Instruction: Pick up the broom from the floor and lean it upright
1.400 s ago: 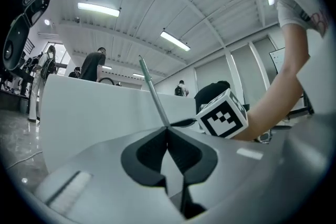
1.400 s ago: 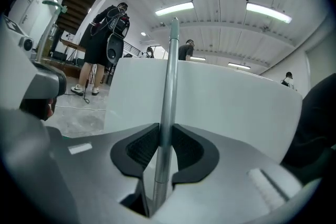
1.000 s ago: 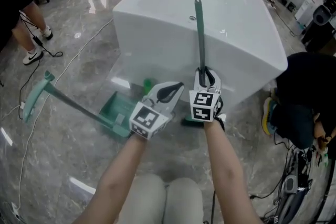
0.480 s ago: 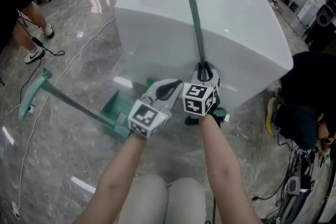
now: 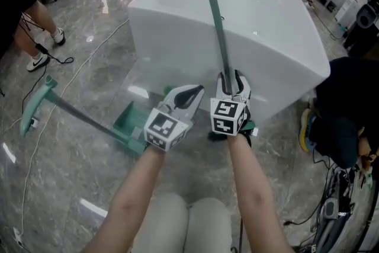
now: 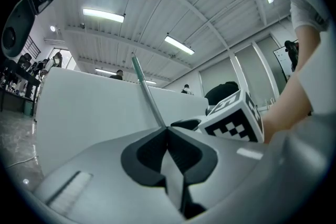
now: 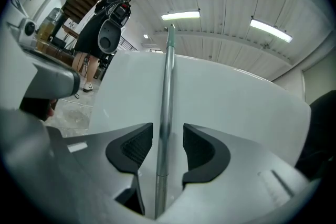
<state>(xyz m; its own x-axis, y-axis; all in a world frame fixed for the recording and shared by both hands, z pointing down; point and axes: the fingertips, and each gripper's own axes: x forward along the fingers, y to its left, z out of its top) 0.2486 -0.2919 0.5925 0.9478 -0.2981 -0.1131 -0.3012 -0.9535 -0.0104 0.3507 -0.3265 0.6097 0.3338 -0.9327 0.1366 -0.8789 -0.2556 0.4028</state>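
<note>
The broom's grey-green handle (image 5: 218,32) stands upright and leans against the side of the big white block (image 5: 272,26). A bit of its green head (image 5: 249,127) shows at the floor by my right wrist. My right gripper (image 5: 231,79) is around the lower handle with its jaws opening. In the right gripper view the handle (image 7: 167,76) runs between the pads (image 7: 135,147) with a gap on each side. My left gripper (image 5: 188,95) hangs just left of it, shut and empty. The left gripper view shows that gripper (image 6: 168,131) with its jaws together, and the handle (image 6: 147,94) beyond.
A green dustpan (image 5: 129,124) with a long handle (image 5: 37,105) lies on the marble floor to the left. Cables trail across the floor. One person stands at the upper left, and another in black crouches at the right (image 5: 343,121).
The right jaws have spread apart off the broom handle. The handle's top has tipped slightly left against the white block. The left gripper has stayed where it was.
</note>
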